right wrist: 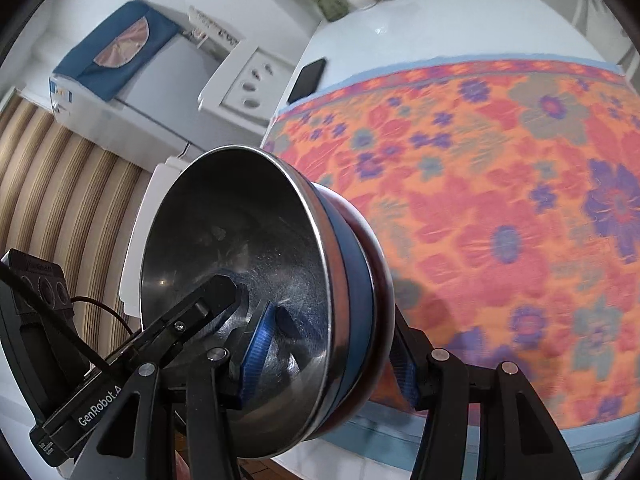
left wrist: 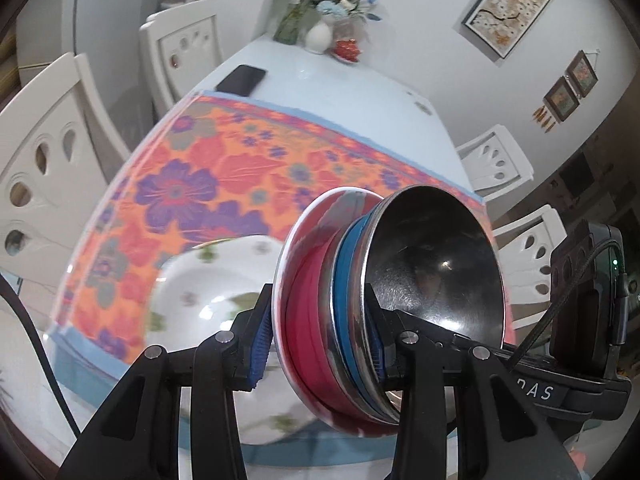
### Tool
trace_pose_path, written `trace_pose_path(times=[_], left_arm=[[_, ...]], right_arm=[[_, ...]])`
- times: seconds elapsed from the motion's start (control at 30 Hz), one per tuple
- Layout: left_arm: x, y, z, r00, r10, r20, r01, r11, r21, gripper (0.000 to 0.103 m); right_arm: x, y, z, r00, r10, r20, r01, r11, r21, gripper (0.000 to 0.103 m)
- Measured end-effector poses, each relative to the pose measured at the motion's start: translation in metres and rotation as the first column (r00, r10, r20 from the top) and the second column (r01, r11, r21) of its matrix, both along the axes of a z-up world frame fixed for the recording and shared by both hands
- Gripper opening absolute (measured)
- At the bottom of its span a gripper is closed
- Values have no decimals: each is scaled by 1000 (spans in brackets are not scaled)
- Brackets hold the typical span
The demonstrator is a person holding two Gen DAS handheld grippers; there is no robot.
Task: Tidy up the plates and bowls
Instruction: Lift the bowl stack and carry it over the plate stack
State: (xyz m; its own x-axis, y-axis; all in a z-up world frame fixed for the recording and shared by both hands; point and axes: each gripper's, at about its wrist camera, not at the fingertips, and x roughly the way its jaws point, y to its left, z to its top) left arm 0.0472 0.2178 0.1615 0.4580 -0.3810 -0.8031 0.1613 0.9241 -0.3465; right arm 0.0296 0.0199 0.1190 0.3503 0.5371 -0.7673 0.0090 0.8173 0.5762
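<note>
Both tongs are clamped on the nested bowl stack (left wrist: 384, 304), left gripper (left wrist: 316, 344) and right gripper (right wrist: 328, 360) on opposite rims, probably to steady it; floral plate (left wrist: 208, 292) sits just beyond the left one.

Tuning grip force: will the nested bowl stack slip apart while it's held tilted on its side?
Possibly. The steel bowl looks polished, so likely slick. Both the left gripper and right gripper clamp across the stack's rims, likely restraining sliding. It seems rigid.
</note>
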Motion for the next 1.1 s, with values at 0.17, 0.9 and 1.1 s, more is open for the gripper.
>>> trace_pose_path(times=[0.17, 0.9, 1.1], left_arm=[[16, 35, -23, 998, -39, -52, 39, 999, -7, 35], [32, 56, -66, 974, -188, -126, 180, 981, -71, 35], [31, 57, -63, 971, -207, -117, 201, 978, -60, 35]], right_arm=[[9, 46, -23, 999, -26, -47, 26, 999, -20, 54], [5, 73, -52, 976, -172, -135, 154, 979, -135, 53], [1, 74, -51, 973, -186, -134, 168, 976, -137, 53]])
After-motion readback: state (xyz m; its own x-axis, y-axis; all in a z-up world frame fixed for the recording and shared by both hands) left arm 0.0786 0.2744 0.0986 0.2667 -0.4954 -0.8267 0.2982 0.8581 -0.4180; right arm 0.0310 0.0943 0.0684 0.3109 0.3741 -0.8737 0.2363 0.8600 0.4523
